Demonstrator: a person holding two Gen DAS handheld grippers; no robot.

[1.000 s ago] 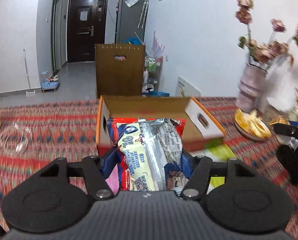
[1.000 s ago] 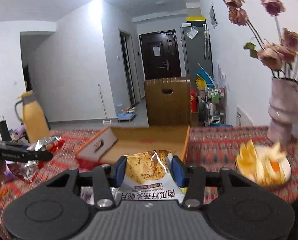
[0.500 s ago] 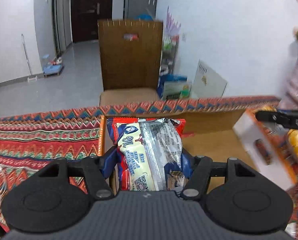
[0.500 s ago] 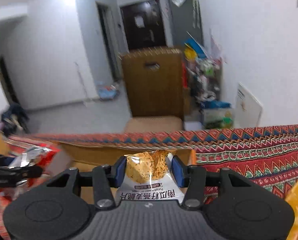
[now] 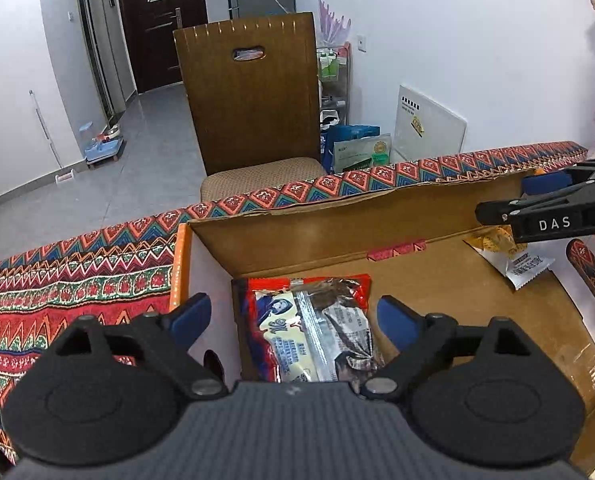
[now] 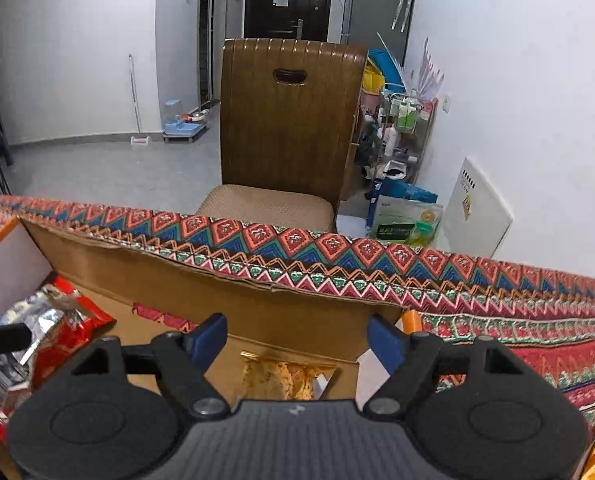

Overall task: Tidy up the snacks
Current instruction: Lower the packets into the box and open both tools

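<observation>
While both sets of jaws have just been opening, the left gripper [image 5: 293,316] stands spread over the red packet [image 5: 313,332] lying in the box [image 5: 309,240]. Right gripper [image 6: 297,340] is spread too, the cracker packet [image 6: 285,378] loose beneath it at the box's right end.

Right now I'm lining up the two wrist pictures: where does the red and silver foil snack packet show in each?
Left wrist view: the red and silver foil snack packet lies low at centre, on the cardboard box floor.
Right wrist view: the packet sits at the lower left edge, inside the box.
Shared landmark: the brown wooden chair stands behind the table in both.
</observation>
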